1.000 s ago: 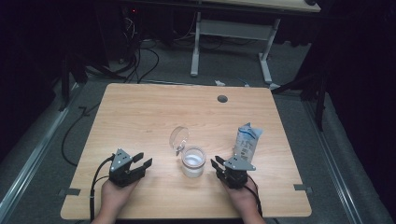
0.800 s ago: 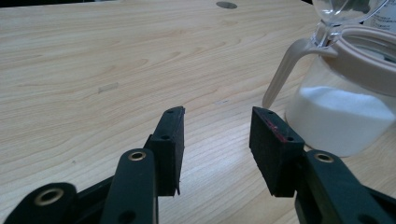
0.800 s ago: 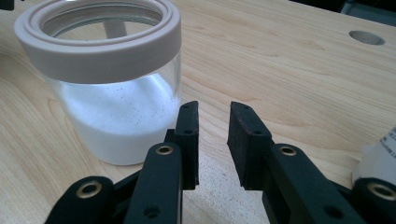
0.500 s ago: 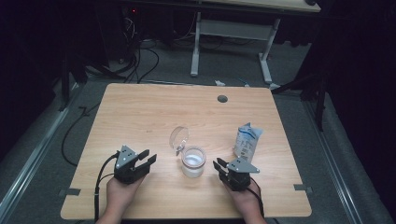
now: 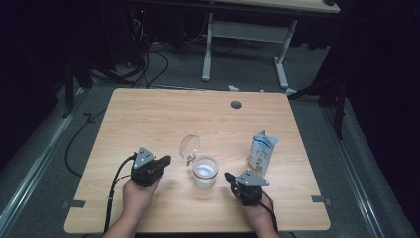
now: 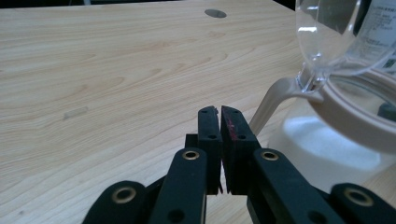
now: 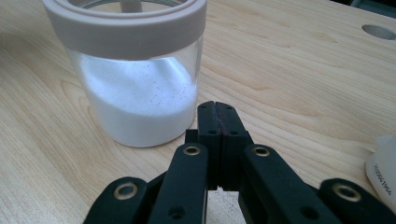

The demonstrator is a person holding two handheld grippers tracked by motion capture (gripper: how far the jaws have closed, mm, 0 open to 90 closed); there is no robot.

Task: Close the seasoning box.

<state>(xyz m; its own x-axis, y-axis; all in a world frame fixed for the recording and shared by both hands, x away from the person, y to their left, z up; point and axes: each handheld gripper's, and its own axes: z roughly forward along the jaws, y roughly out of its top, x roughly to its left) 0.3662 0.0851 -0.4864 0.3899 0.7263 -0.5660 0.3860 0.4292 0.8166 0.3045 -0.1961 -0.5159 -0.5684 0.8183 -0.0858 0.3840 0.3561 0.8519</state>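
i have both the left tongs (image 5: 166,159) and right tongs (image 5: 229,176) just closed on nothing, the jar (image 5: 205,171) between them holding white powder with its lid (image 5: 189,147) flipped open, the pouch (image 5: 262,152) past the right tongs, so closing the lid looks left.

The surface (image 5: 148,119) is seen as pale wood-grain laminate, smooth with a soft sheen. The jar (image 7: 135,74) is made of clear glossy plastic or glass, and its collar (image 7: 126,25) of matt beige plastic; a fine white powder (image 7: 140,116) with a matt, grainy look is held inside. Its hinged lid (image 6: 327,32) is clear and shiny. The pouch (image 5: 261,151) looks like printed paper or film, slightly creased. Each claw, left (image 6: 220,116) and right (image 7: 217,112), is formed of matt black plastic with small metal rivets.
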